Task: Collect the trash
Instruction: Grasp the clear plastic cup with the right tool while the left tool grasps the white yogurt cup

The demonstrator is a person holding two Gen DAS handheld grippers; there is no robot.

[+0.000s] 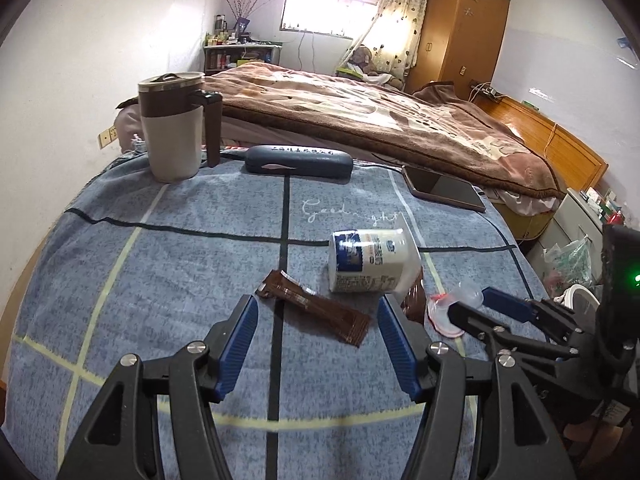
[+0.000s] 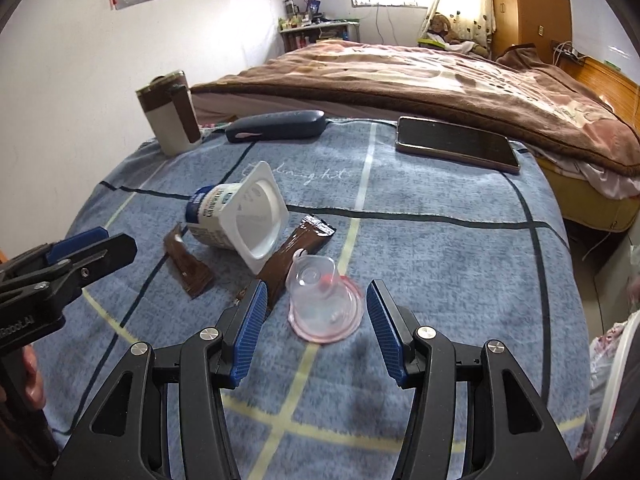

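Note:
On the blue checked cloth (image 1: 160, 280) lie a tipped white yogurt cup (image 1: 372, 262) (image 2: 236, 216), two brown wrappers (image 1: 316, 306) (image 2: 298, 254) and a clear plastic cup with a pink rim (image 1: 450, 308) (image 2: 324, 304). The second wrapper (image 2: 188, 266) lies left of the yogurt cup in the right wrist view. My left gripper (image 1: 316, 314) is open, its jaws either side of the near wrapper. My right gripper (image 2: 316, 298) is open, its jaws either side of the clear cup. Each gripper also shows in the other's view, the right (image 1: 476, 304) and the left (image 2: 104, 240).
A brown and white mug (image 1: 176, 128) (image 2: 170, 114), a dark glasses case (image 1: 298, 162) (image 2: 276, 126) and a phone (image 1: 444, 190) (image 2: 456, 144) lie at the far edge. A bed with a brown blanket (image 1: 360, 120) stands behind. A bagged bin (image 1: 572, 264) stands right.

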